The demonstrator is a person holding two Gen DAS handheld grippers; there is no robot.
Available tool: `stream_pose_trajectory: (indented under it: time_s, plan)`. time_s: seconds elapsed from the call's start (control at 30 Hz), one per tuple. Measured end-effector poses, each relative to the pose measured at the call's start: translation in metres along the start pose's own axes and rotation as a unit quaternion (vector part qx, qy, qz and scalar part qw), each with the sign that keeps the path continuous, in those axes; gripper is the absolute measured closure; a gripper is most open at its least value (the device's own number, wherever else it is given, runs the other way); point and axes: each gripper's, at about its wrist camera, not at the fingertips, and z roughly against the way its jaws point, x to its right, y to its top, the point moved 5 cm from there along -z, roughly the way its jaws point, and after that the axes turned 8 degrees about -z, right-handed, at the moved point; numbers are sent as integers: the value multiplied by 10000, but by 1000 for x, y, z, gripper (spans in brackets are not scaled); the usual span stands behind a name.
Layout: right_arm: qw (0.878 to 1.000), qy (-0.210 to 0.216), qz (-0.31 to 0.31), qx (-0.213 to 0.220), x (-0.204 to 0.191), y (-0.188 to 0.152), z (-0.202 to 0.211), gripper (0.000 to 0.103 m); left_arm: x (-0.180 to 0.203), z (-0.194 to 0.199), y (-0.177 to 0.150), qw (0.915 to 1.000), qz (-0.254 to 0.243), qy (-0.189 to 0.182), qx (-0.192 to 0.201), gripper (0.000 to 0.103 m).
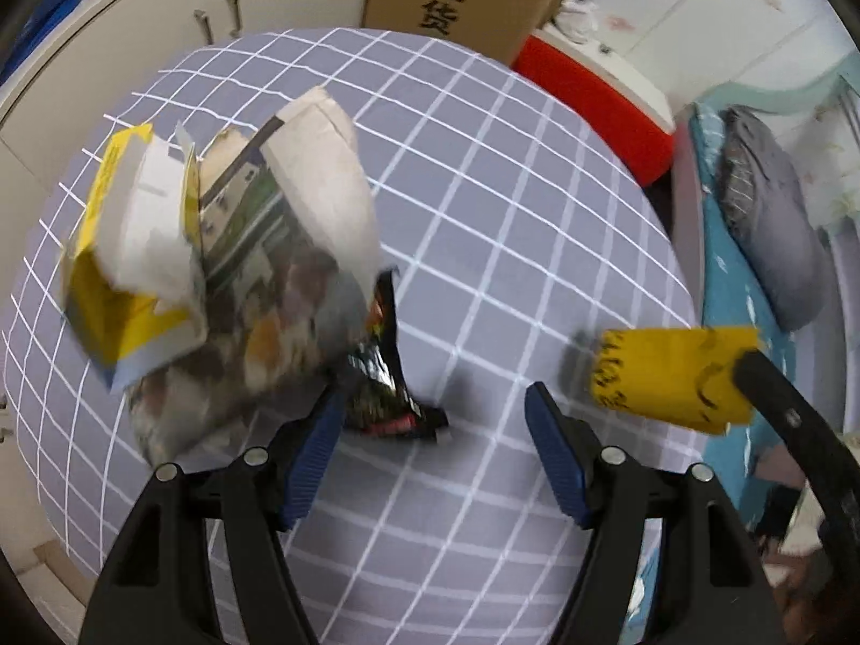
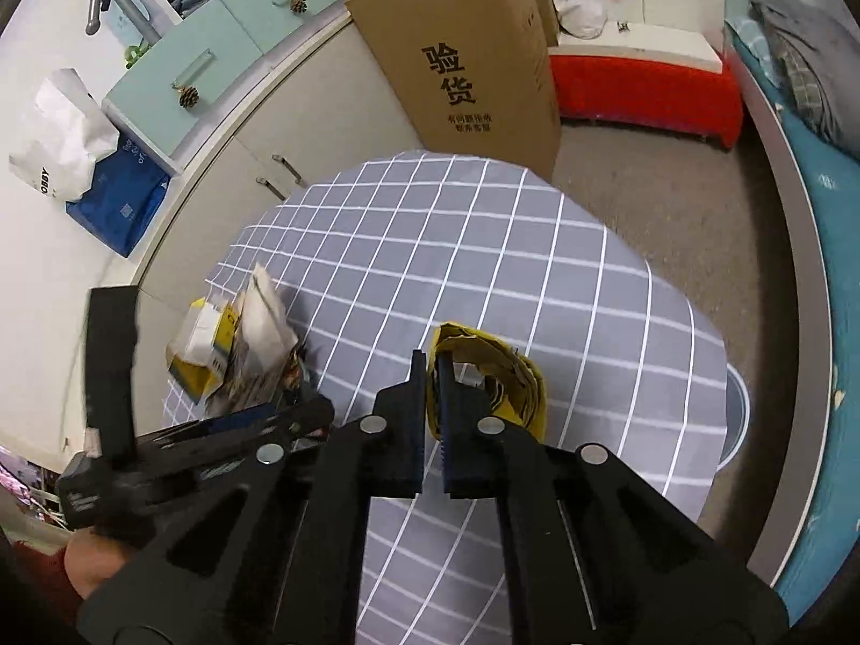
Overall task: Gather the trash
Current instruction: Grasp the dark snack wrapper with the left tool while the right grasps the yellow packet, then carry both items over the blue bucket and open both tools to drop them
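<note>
Currently right gripper clamped on yellow wrapper, lifted over table. Left gripper spread wide, nearest dark snack wrapper, just ahead by its left finger.

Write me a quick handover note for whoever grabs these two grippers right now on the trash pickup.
Right gripper: shut on the rolled yellow wrapper, held above the checked tablecloth.
Left gripper: open, holding nothing, its jaws either side of the dark snack wrapper.
Trash pile at the cloth's left: yellow-and-white carton leaning on the printed paper bag, dark snack wrapper at its near edge.
Done: yellow wrapper picked up.
Left: the dark wrapper, carton and bag are not yet collected; no bin is clearly visible in either view.
</note>
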Motion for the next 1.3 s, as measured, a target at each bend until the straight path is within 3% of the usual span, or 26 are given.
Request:
stream_pose_trajectory:
  time_s: [0.17, 0.3, 0.43, 0.63, 0.93, 1.03, 1.3]
  plan:
    - [10000, 81, 21, -48, -1, 7, -8, 99, -7, -20, 4, 9985, -27, 473, -289, 40]
    - [9997, 208, -4, -119, -3, 9, -9, 99, -10, -22, 7, 9965, -124, 746, -351, 73]
    - [9991, 376, -34, -171, 0, 12, -9, 99, -15, -24, 12, 9972, 54, 594, -443, 83]
    - [9972, 697, -99, -263, 15, 16, -1, 99, -7, -7, -3, 9985, 397, 138, -340, 86]
    - [9974, 669, -251, -101, 91, 34, 48, 99, 103, -2, -3, 9995, 87, -266, -167, 86]
    - [9982, 482, -365, 26, 134, 41, 72, 99, 166, -12, 0, 9986, -152, -465, -194, 86]
    - [9969, -288, -726, 128, 247, 38, 109, 99, 282, -38, -15, 9924, -771, -822, -490, 86]
